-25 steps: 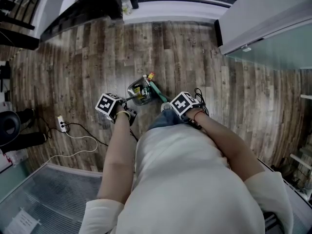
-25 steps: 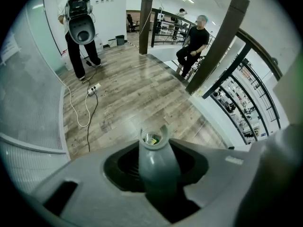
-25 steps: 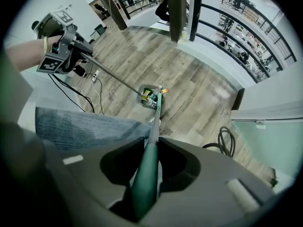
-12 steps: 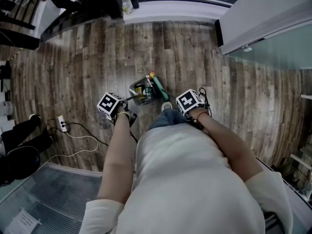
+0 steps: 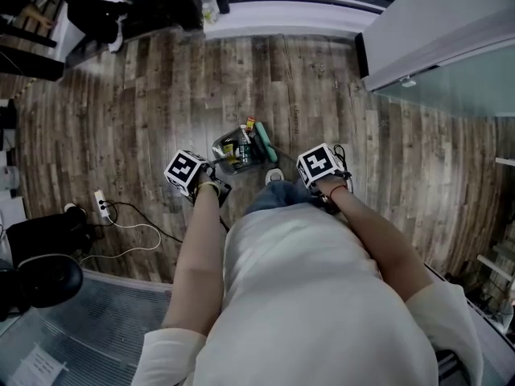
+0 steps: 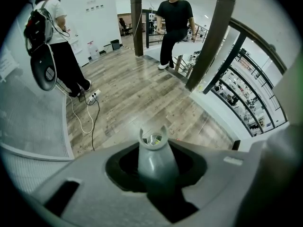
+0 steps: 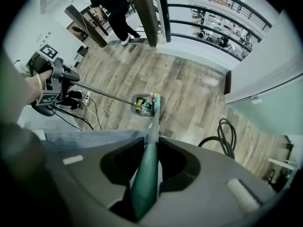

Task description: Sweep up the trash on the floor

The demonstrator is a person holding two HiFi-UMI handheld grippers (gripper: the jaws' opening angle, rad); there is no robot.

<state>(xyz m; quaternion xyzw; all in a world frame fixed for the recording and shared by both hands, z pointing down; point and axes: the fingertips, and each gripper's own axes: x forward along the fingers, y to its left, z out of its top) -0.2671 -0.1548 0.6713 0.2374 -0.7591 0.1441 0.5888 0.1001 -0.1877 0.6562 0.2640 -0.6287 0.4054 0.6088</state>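
A clear dustpan [image 5: 234, 152] on the wood floor holds several bits of trash, among them a small bottle and yellow wrappers. A green broom head [image 5: 265, 145] lies against its right side. My left gripper [image 5: 193, 175] is shut on the dustpan's grey handle [image 6: 153, 151], whose long thin rod [image 7: 102, 93] runs down to the pan [image 7: 143, 104]. My right gripper [image 5: 320, 167] is shut on the green broom handle [image 7: 146, 183], which points down at the pan. Both grippers are held close in front of the body, above and short of the pan.
A power strip with a white cable [image 5: 101, 204] lies on the floor at left, beside a metal grating [image 5: 80, 320]. A black hose coil [image 7: 226, 136] sits at right. Two people [image 6: 174, 22] [image 6: 56, 41] stand nearby. A dark post [image 6: 209, 41], a railing and a glass wall [image 5: 451, 71] border the floor.
Both grippers have shifted a little to the right, the right one more. The dustpan and broom head stayed nearly in place. The person at the left edge has moved.
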